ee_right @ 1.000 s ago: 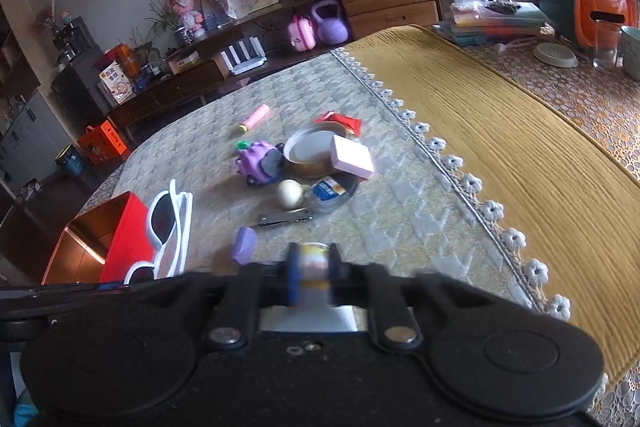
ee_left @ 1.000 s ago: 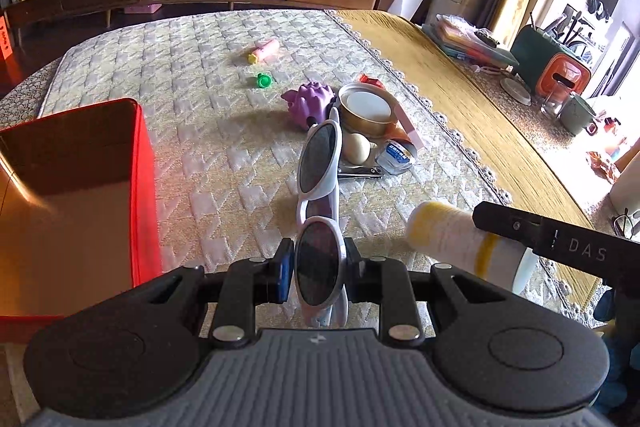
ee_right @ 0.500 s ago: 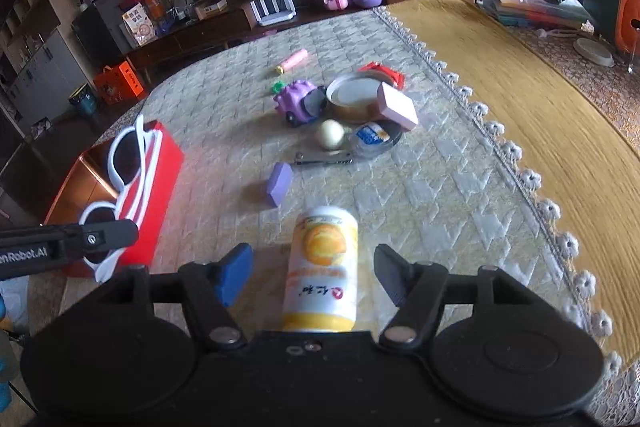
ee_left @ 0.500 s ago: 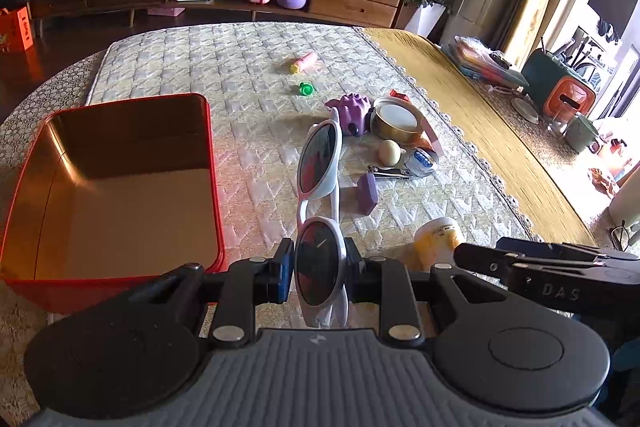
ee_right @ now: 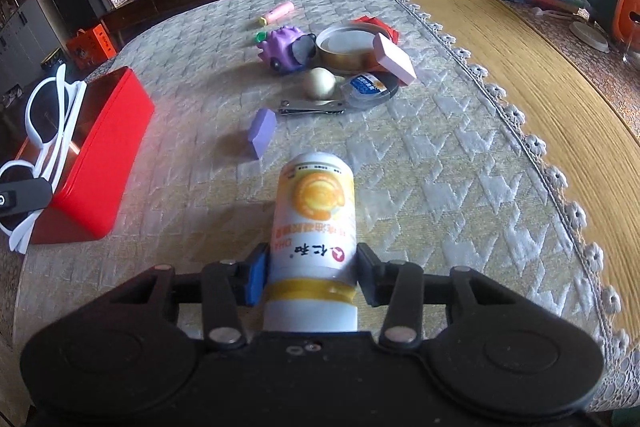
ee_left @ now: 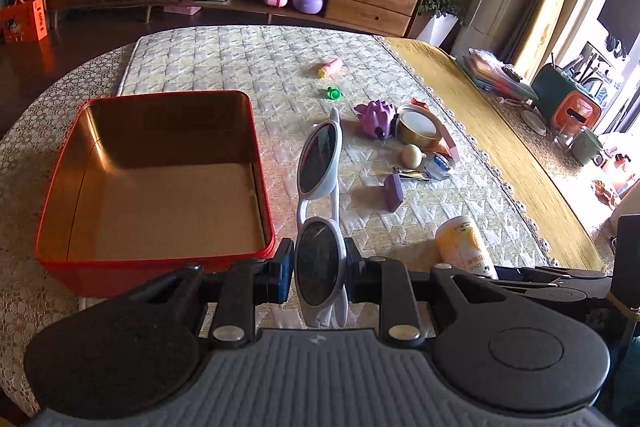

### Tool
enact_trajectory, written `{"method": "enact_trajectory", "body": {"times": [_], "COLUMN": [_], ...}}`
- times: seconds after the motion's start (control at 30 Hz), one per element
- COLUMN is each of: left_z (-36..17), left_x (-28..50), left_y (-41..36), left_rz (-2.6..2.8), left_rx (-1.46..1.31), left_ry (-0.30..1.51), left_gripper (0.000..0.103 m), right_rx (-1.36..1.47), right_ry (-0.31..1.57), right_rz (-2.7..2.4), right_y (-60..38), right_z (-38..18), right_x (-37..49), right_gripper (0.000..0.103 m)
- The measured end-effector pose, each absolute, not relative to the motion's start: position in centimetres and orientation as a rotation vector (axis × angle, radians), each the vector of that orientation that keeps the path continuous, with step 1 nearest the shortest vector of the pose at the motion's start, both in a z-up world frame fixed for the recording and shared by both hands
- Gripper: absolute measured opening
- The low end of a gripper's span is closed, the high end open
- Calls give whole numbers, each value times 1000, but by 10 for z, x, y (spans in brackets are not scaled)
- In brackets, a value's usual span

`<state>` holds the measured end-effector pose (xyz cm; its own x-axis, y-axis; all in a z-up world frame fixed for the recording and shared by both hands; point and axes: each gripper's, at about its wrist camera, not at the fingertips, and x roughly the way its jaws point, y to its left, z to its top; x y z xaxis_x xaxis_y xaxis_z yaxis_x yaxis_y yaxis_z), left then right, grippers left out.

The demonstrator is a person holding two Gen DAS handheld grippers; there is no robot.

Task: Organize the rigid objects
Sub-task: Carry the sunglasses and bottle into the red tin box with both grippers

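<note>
Your left gripper (ee_left: 318, 265) is clamping a pair of white sunglasses (ee_left: 320, 187) by the near lens, pads pressing on both sides, with the far lens pointing away over the quilted tabletop (ee_left: 240, 75). The sunglasses are hanging just beside the right wall of the open red tin (ee_left: 64, 163), not over its interior.

Your right gripper (ee_right: 312, 273) has just been closing its jaws, and the white and yellow bottle (ee_right: 314, 215) is sitting between them; the pads are meeting its sides near the yellow band. The bottle is lying on the tabletop with its base pointing away from you.

Beyond the bottle, a small purple block (ee_right: 262, 131) is lying alone. Farther off, a nail clipper (ee_right: 312, 107), an egg-shaped item (ee_right: 320, 83), a round gold tin (ee_right: 346, 47), a pink block (ee_right: 394, 59) and a purple spiky toy (ee_right: 286, 49) are sitting clustered together
</note>
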<state>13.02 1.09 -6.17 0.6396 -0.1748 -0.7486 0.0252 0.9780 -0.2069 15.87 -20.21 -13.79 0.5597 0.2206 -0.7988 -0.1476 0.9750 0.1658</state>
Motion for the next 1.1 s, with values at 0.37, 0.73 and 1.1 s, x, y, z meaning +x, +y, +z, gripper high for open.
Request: {"method": "enact_trajectory", "body": {"times": [0.37,0.73,1.1], "left_z": [-54,-46,-66], "left_x": [127,146,182], "left_y": [46,93,138], "left_rz": [-57,43,134], "left_rx": [-204,-215,-199], "left_ry": [859,845,918], "left_gripper": [24,24,24], "right_rx": [104,53,6], "right_ry": [870,811,828], "right_rz": [345,484,555], "right_y": [-160,-87,-23], "right_z": [-87,-52,-67], "right_x": [160,178,206], "right_gripper": [45,45,45]}}
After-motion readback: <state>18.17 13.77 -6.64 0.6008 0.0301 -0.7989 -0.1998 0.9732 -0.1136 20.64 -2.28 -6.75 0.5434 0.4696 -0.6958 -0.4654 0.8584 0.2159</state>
